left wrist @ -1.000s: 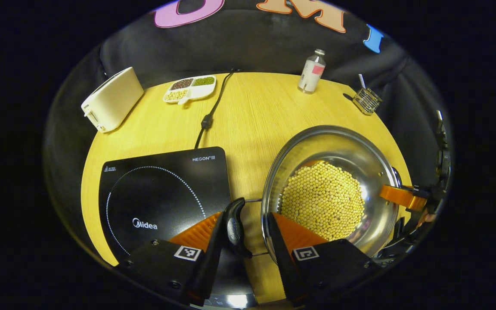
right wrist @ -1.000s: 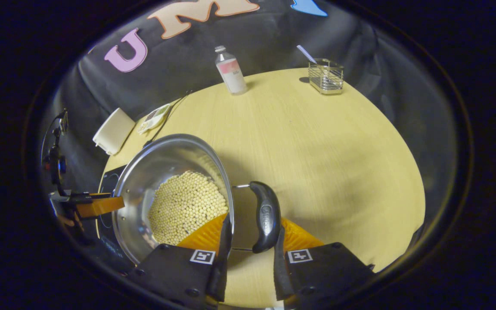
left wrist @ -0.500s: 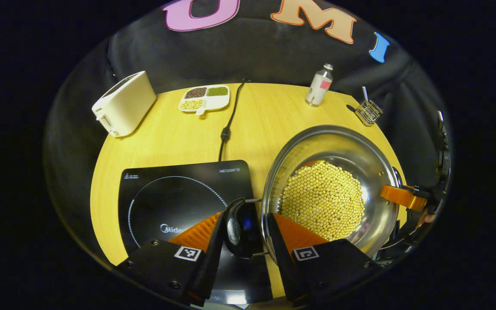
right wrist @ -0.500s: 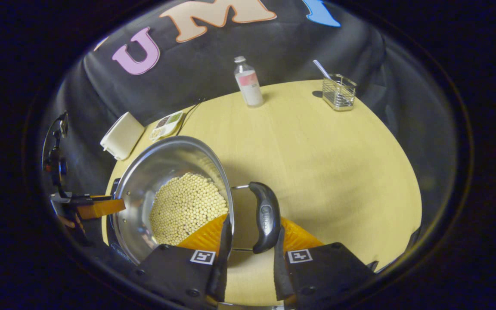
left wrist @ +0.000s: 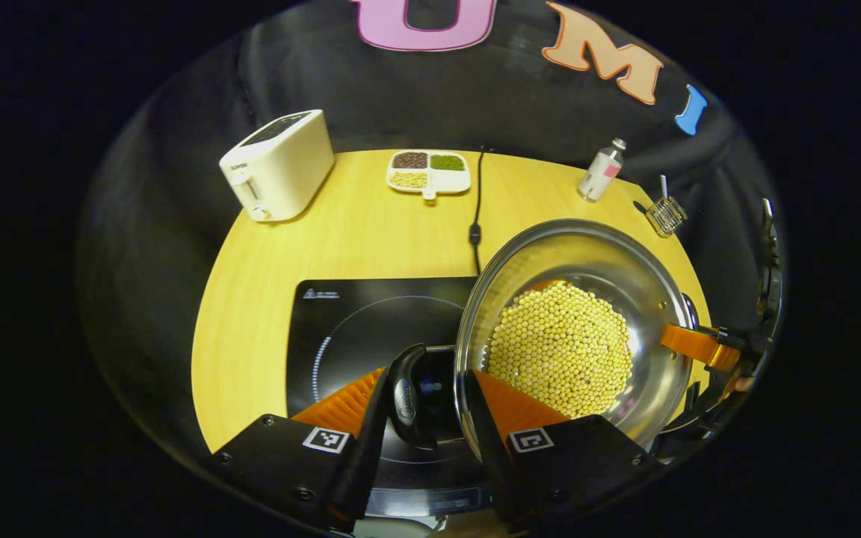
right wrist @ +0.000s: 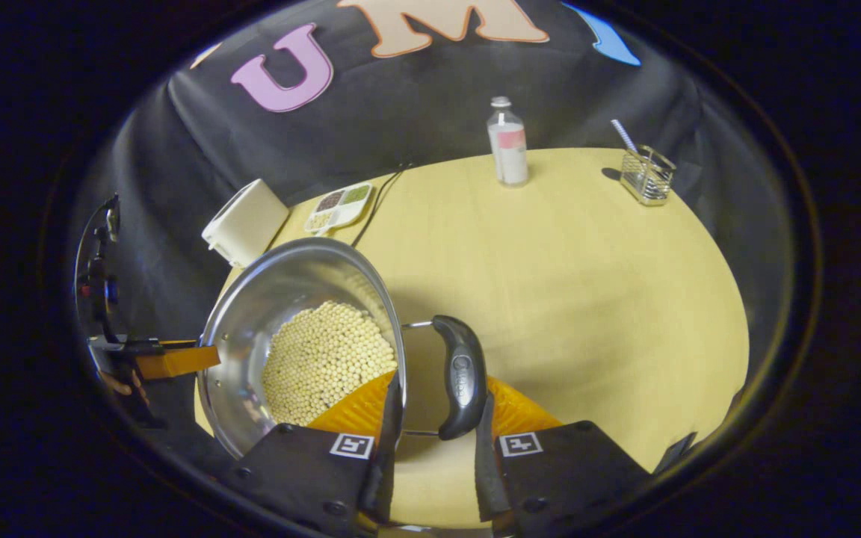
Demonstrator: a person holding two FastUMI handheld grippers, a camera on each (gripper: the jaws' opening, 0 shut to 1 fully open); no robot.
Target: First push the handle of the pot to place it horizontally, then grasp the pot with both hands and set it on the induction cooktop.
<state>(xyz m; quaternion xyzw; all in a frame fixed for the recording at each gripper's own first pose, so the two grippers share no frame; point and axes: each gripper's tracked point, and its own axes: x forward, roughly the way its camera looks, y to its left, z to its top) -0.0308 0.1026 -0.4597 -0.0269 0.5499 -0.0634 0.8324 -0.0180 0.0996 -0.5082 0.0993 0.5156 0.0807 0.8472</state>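
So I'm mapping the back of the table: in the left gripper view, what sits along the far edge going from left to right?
toaster → divided snack tray → black power cord → small bottle → wire basket.

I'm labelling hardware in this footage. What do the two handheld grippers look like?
Each of the left gripper and right gripper has a black, angular two-part body with visible screws. A small square black-and-white tag sits on each half. Ribbed finger faces run forward from the bodies. The left gripper also shows distantly, with dark rigging behind.
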